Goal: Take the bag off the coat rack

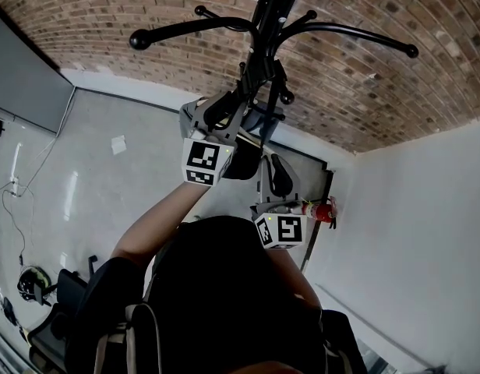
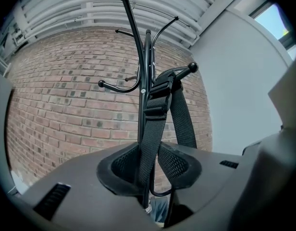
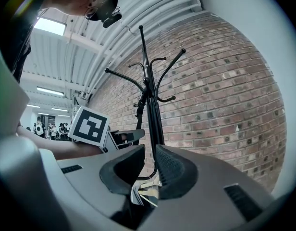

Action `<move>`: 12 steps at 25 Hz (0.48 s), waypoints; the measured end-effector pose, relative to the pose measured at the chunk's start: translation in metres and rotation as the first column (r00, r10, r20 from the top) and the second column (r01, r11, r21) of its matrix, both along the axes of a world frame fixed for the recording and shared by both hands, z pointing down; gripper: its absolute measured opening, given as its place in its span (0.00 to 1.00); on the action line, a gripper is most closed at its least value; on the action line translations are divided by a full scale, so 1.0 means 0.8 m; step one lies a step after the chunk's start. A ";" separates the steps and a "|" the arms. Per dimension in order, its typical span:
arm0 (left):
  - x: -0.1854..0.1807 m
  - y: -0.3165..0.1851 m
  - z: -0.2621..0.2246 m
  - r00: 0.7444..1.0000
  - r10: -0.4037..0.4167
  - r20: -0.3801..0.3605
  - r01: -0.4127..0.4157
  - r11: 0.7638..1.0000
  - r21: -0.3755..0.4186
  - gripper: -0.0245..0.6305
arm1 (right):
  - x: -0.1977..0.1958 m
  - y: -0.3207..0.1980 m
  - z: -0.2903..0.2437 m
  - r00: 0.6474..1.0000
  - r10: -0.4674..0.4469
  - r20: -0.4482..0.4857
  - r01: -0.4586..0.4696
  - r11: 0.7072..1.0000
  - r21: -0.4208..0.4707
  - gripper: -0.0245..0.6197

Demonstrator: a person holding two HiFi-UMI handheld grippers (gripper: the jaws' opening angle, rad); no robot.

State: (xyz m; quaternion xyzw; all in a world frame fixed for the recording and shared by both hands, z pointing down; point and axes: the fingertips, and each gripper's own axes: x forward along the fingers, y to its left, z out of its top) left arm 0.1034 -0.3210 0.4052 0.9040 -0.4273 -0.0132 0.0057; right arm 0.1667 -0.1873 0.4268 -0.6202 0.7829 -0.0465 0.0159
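Through the head camera I see two handheld tools of grey moulded plastic: the left gripper (image 1: 232,111) at upper centre of the frame and the right gripper (image 1: 273,185) just below the middle. Each carries a white cube (image 1: 205,162) printed with bold black square markers. In the gripper views, black mesh-textured pads (image 2: 174,163) line the jaws. The person wearing my rig has a dark short-sleeved top (image 1: 100,294).

Black on red-brown brick

The coat rack (image 2: 147,57) and bag strap (image 2: 155,129) are black; the wall (image 2: 66,105) is red-brown brick with pale mortar lines; the marker cubes (image 1: 206,160) show black-and-white squares.
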 end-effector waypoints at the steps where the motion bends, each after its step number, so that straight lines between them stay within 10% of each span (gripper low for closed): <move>1: 0.000 -0.002 -0.001 1.000 -0.004 -0.001 0.004 1.000 0.005 0.23 | -0.001 -0.001 -0.001 1.000 -0.001 -0.001 0.001 1.000 0.001 0.16; 12: 0.001 -0.006 -0.006 1.000 -0.016 -0.007 0.016 1.000 -0.001 0.23 | 0.009 -0.062 -0.034 0.997 0.019 -0.071 -0.015 0.998 0.058 0.16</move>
